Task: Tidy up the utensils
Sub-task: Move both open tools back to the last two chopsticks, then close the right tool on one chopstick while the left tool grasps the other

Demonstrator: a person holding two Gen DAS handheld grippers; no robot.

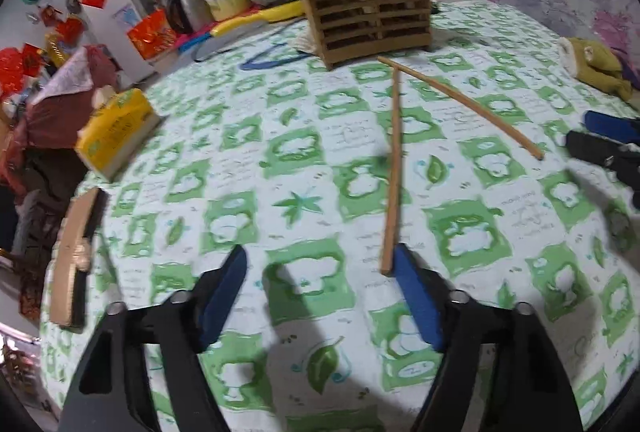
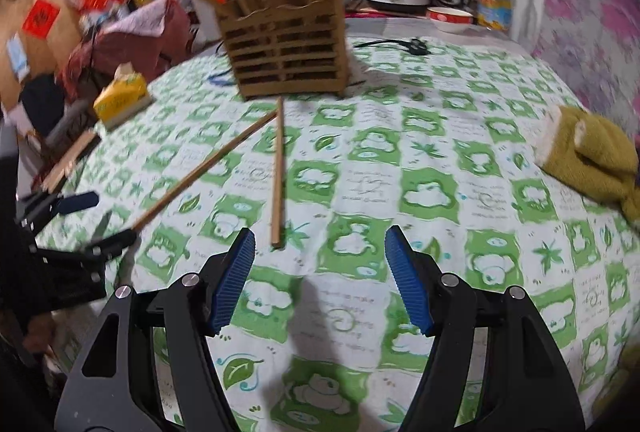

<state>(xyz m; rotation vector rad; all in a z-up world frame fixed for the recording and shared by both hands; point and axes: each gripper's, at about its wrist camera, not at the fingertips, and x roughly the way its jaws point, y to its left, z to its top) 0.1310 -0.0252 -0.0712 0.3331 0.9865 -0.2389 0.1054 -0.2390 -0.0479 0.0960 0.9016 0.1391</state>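
Two wooden chopsticks [image 1: 393, 172] [image 1: 460, 106] lie on the green-patterned table [image 1: 280, 152] before the slatted wooden utensil holder [image 1: 368, 12]. Both the left gripper [image 1: 320, 264] and right gripper [image 2: 320, 244] hover with fingers spread, holding nothing.

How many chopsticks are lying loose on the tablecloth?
2. One chopstick runs from the holder toward the left gripper; the other chopstick angles right. Others stand inside the holder.

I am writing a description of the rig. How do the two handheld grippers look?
Both look alike. The left gripper and the right gripper each have two black angular plastic arms with cut-out slots and silver round pivot bolts. The finger pads are blue, and ribbed in the right wrist view. No cables or markings show.
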